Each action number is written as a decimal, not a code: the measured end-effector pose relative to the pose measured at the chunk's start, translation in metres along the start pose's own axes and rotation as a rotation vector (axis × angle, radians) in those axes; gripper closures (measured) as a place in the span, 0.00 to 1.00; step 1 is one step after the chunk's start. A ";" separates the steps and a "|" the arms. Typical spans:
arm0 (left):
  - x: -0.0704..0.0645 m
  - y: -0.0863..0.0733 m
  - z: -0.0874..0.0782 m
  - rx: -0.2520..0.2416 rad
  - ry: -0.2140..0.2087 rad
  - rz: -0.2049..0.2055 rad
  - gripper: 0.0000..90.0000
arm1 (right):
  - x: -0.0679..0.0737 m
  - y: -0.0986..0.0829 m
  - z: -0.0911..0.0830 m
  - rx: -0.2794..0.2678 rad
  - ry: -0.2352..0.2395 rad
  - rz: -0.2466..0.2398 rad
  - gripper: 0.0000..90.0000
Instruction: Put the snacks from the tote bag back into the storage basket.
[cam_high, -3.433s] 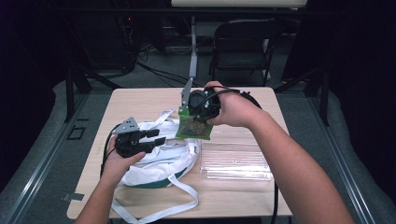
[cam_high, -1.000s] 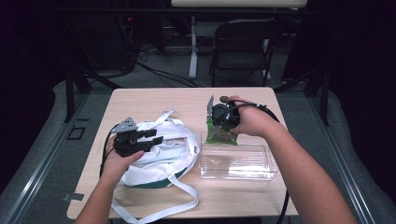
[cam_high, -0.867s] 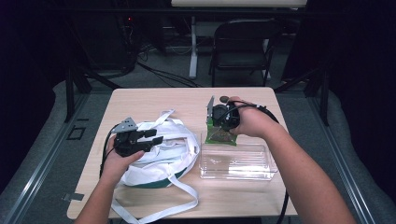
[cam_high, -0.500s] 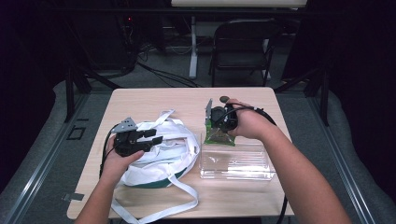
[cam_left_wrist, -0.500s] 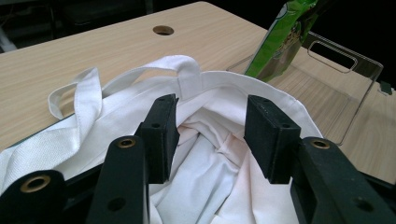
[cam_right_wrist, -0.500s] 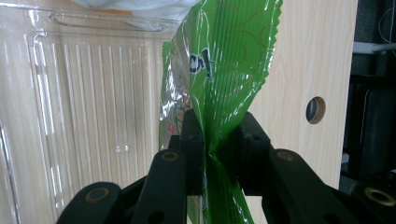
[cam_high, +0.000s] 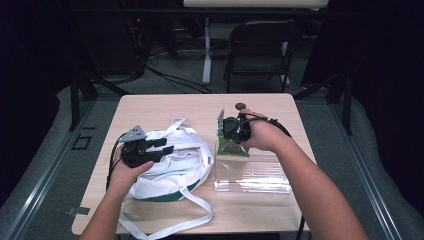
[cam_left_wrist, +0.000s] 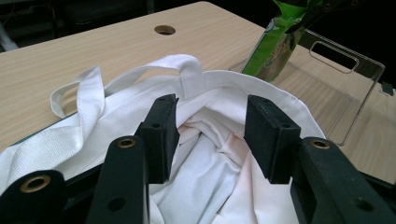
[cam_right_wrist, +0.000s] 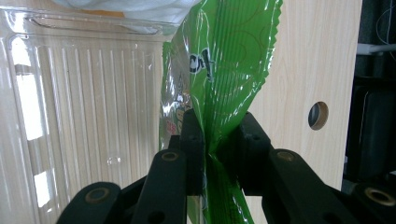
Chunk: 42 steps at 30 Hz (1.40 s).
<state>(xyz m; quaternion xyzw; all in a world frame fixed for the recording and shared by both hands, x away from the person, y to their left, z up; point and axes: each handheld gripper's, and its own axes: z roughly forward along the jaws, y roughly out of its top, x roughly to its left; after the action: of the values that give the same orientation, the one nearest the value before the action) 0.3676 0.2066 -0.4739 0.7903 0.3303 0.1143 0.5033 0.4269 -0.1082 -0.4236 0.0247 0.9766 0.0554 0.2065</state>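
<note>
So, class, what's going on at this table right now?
A person works with a gripper in each hand. The right gripper is shut on a green snack packet, holding it over the far-left end of a clear plastic tray. The left gripper is open, its jaws poised over the mouth of a white cloth bag lying beside the tray.

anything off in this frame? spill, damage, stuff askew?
Nothing spilled or damaged. The green packet is creased where the right gripper pinches it over the clear tray. The white bag lies rumpled, straps splayed.
</note>
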 end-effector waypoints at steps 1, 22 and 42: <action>0.000 0.000 0.000 0.000 0.000 0.000 0.60 | 0.000 0.000 0.001 -0.007 0.000 0.003 0.84; 0.002 -0.001 -0.002 -0.004 0.004 -0.008 0.60 | 0.005 0.008 0.018 0.017 0.017 -0.021 0.83; 0.004 -0.001 -0.002 -0.004 0.010 -0.010 0.60 | 0.004 0.005 0.021 0.007 -0.002 -0.013 0.76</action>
<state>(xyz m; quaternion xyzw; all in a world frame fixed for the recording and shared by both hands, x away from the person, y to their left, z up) 0.3688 0.2108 -0.4745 0.7871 0.3366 0.1163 0.5037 0.4322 -0.1009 -0.4434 0.0190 0.9767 0.0506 0.2076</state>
